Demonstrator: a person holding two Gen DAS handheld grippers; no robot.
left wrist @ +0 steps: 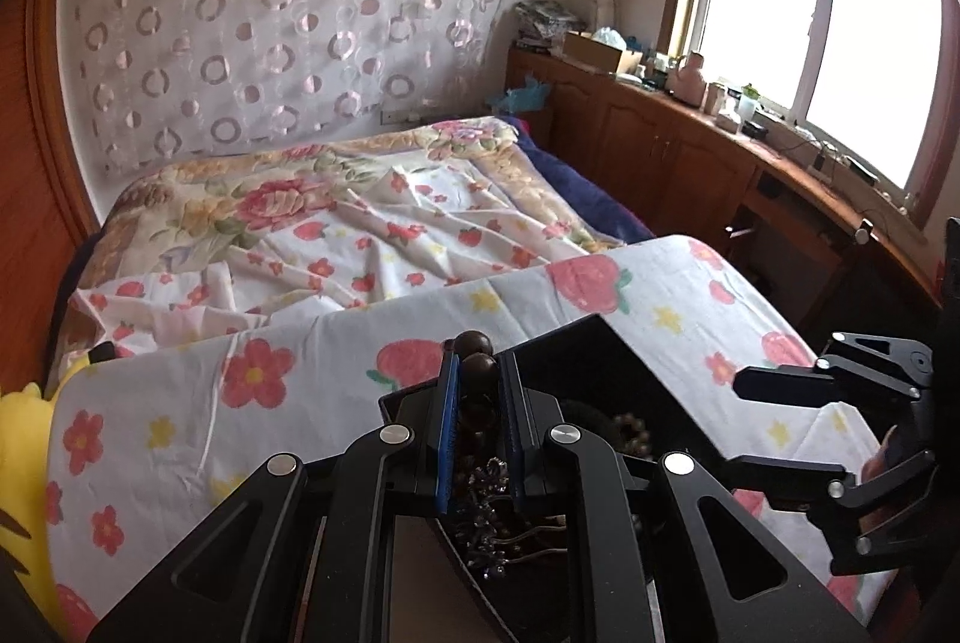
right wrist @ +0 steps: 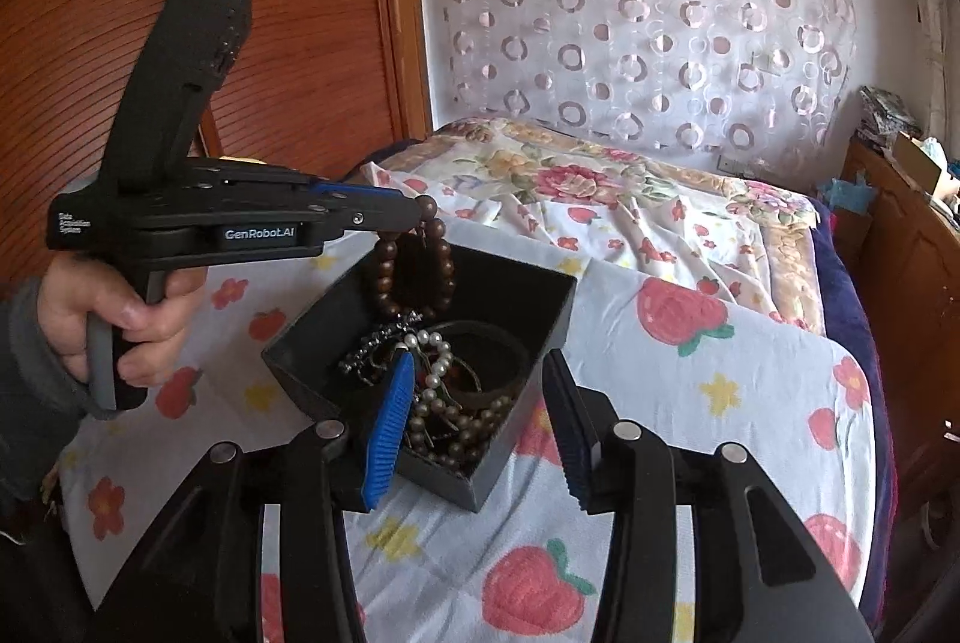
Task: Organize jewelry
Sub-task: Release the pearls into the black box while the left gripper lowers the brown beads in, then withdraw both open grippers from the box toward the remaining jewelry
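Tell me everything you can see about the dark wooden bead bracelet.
The dark wooden bead bracelet is a loop of round, dark brown, glossy beads. It hangs from the closed left tool, pinched by its top beads, which show between the pads in the left wrist view. Its lower part dangles inside the open black box, above the pearls and other jewelry.

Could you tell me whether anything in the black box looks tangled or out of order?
Yes: inside the black rectangular box, pearl strands, brown bead strings and a dark sparkly piece lie heaped over one another, unsorted.
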